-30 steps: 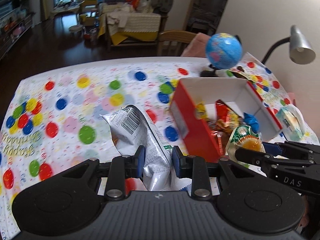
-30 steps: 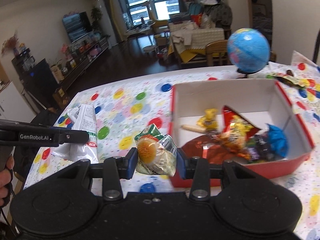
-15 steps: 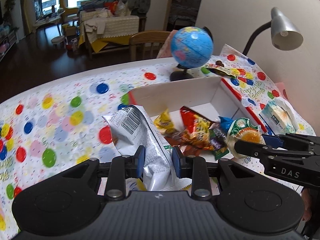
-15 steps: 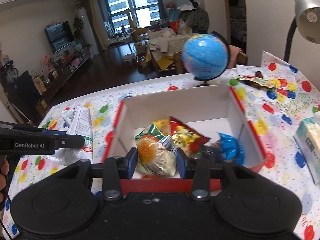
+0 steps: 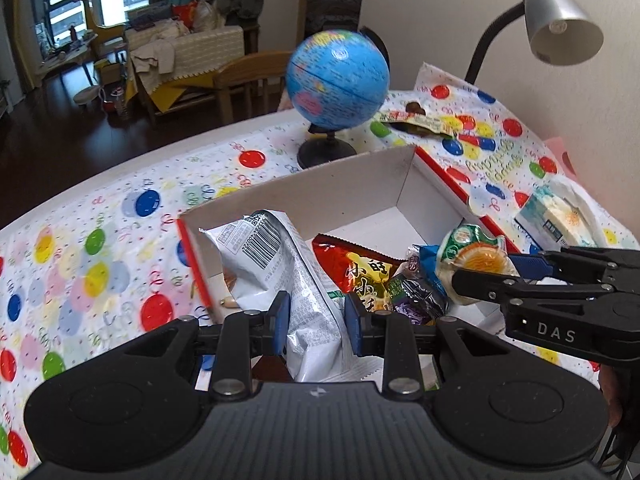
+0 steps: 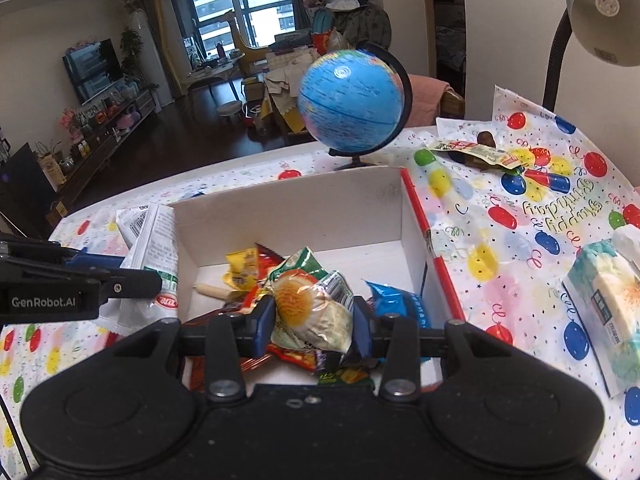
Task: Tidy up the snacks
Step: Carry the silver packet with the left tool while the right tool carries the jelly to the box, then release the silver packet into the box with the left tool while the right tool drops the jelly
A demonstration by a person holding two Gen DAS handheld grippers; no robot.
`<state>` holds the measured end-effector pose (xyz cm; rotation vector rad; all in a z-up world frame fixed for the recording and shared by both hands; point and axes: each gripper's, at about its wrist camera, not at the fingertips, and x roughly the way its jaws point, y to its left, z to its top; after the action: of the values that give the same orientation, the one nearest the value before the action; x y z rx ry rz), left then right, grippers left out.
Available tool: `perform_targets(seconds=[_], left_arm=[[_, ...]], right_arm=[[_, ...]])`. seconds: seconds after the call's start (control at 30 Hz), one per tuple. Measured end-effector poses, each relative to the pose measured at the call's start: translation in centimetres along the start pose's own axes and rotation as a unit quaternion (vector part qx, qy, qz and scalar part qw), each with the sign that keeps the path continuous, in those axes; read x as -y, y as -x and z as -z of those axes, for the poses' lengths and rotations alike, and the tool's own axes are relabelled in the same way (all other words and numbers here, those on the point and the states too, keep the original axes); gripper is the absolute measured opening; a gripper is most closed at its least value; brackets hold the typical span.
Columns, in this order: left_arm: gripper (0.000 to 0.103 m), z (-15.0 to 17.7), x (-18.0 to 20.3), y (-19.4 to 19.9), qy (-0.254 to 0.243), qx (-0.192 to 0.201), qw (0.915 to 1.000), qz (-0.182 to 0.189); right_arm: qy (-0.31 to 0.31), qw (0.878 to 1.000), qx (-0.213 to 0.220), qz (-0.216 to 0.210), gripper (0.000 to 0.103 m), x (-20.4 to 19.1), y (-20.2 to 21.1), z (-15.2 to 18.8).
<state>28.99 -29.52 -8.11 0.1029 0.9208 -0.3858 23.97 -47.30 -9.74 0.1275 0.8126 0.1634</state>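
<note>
Two grippers over box (image 6: pixel 288 204) | left gripper (image 5: pixel 316 316) clamps silver packet (image 5: pixel 296 280) | right gripper (image 6: pixel 314 316) clamps green-topped snack (image 6: pixel 308 304) | globe (image 6: pixel 348 100) at 12 o'clock

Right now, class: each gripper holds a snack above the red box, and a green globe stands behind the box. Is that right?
Not quite: the globe is blue, as the right wrist view shows. The rest holds: the left gripper holds a silver packet and the right gripper a green-and-orange snack, both above the red box.
</note>
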Motion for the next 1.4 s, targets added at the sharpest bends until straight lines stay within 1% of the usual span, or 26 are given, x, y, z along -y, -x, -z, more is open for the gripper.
perform_targets(seconds=[0.13, 0.3, 0.5, 0.63, 0.77, 0.83, 0.87, 0.93, 0.97, 1.03, 1.07, 1.1, 1.27, 1.4], left_arm=[[0.029, -0.7, 0.2, -2.1, -0.008, -0.016, 0.9998, -0.004], [0.029, -1.1, 0.3, -4.4, -0.016, -0.034, 0.9992, -0.011], [0.029, -0.9, 0.1, -6.3, -0.016, -0.053, 0.9984, -0.010], [0.029, -0.6, -0.1, -7.2, -0.015, -0.065, 0.9977, -0.014], [0.029, -0.5, -0.3, -7.6, -0.012, -0.069, 0.9974, -0.018], [0.029, -0.3, -0.4, -7.5, -0.008, -0.069, 0.9974, -0.020], [0.029, -0.3, -0.4, -7.5, -0.006, -0.069, 0.9974, -0.019], [0.030, -0.1, -0.5, -7.4, -0.003, -0.068, 0.9974, -0.024], [0.032, -0.1, -0.6, -7.4, -0.001, -0.069, 0.9973, -0.027], [0.045, -0.1, -0.8, -7.1, 0.004, -0.066, 0.9975, -0.025], [0.059, -0.1, -0.9, -6.8, 0.007, -0.061, 0.9979, -0.023], [0.066, -0.1, -1.0, -6.5, 0.009, -0.055, 0.9982, -0.022], [0.066, 0.0, -0.9, -4.8, 0.009, -0.039, 0.9990, -0.018], [0.066, 0.2, -0.9, -3.2, 0.013, -0.024, 0.9995, -0.014]], right_arm=[[-0.004, 1.000, -0.021, -0.006, 0.039, 0.7, -1.8, -0.2], [0.000, 0.999, -0.036, -0.004, 0.040, 1.0, -3.8, -0.1], [0.003, 0.999, -0.052, -0.004, 0.041, 1.3, -5.6, 0.0], [0.007, 0.998, -0.062, -0.005, 0.042, 1.0, -6.1, 0.5], [0.003, 0.998, -0.062, -0.005, 0.044, 0.9, -6.3, 0.6], [0.004, 0.998, -0.061, -0.004, 0.046, 0.9, -6.4, 0.6], [0.003, 0.998, -0.060, -0.004, 0.049, 1.0, -6.4, 0.6], [0.001, 0.998, -0.059, -0.003, 0.050, 1.0, -6.3, 0.7], [0.001, 0.998, -0.058, -0.002, 0.051, 1.0, -6.2, 0.7], [0.001, 0.999, -0.054, -0.002, 0.055, 1.1, -6.0, 0.7], [0.002, 0.999, -0.051, -0.003, 0.058, 1.0, -5.8, 0.7], [0.003, 0.999, -0.048, -0.003, 0.062, 0.9, -5.6, 0.7], [0.005, 0.999, -0.035, -0.008, 0.064, 0.7, -4.2, 0.6], [0.005, 1.000, -0.021, -0.013, 0.074, 0.2, -2.6, 0.5]])
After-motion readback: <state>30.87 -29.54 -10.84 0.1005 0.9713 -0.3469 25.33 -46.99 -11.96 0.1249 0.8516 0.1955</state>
